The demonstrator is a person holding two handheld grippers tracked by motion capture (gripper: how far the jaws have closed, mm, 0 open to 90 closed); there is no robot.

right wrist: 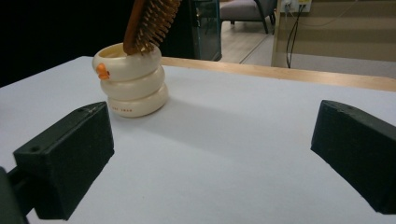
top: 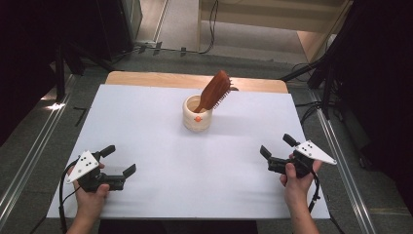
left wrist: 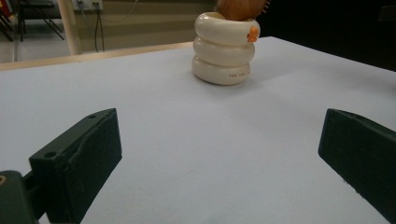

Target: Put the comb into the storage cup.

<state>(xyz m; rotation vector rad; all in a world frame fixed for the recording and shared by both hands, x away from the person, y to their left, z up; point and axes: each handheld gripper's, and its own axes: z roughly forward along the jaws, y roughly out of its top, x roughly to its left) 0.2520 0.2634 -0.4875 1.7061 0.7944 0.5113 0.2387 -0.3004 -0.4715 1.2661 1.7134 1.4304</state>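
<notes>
A cream ringed holder (top: pixel 197 114) with a small orange dot stands at the table's middle back. A brown wooden hairbrush (top: pixel 215 90) leans in it, head up and tilted right. The holder (left wrist: pixel 225 48) is ahead of the left jaws, and the holder (right wrist: pixel 130 80) with the brush (right wrist: pixel 150 21) is ahead-left of the right jaws. My left gripper (top: pixel 119 160) is open near the front left, nothing between its jaws. My right gripper (top: pixel 277 146) is open at the front right, likewise holding nothing. Both rest far from the holder.
A white sheet (top: pixel 160 161) covers the table, with a wooden edge (top: pixel 146 79) showing at the back. Metal rails (top: pixel 29 161) run along the floor on both sides. Cables and dark stands lie beyond the far edge.
</notes>
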